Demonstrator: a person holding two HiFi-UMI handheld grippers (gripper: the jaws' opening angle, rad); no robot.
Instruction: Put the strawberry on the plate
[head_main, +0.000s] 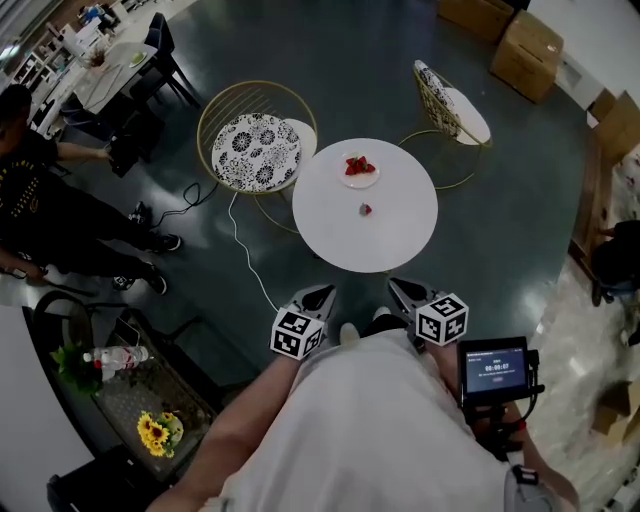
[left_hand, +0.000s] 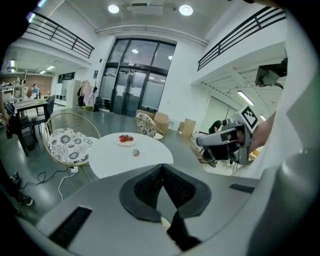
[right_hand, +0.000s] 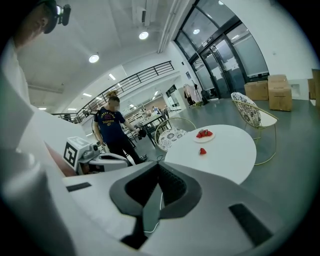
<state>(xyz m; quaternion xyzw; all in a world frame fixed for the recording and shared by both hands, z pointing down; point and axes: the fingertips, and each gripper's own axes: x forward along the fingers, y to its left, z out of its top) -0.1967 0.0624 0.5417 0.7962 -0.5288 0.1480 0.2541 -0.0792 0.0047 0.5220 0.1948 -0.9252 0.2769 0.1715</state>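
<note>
A round white table (head_main: 390, 235) stands ahead of me. On its far side a small white plate (head_main: 360, 170) holds a few red strawberries, and one loose strawberry (head_main: 366, 210) lies near the table's middle. My left gripper (head_main: 318, 293) and right gripper (head_main: 402, 289) hover side by side just short of the table's near edge, both shut and holding nothing. The left gripper view shows the plate (left_hand: 126, 140) and the loose strawberry (left_hand: 135, 152) beyond its closed jaws (left_hand: 162, 166). The right gripper view shows the plate (right_hand: 203, 135) and the strawberry (right_hand: 202, 151) past its closed jaws (right_hand: 159, 166).
Two wire chairs with patterned cushions (head_main: 256, 150) (head_main: 452, 100) flank the table's far side. A white cable (head_main: 245, 250) runs over the dark floor. A person (head_main: 40, 200) stands at the left, cardboard boxes (head_main: 520, 40) at the back right, and a side table with flowers (head_main: 150, 400) at the near left.
</note>
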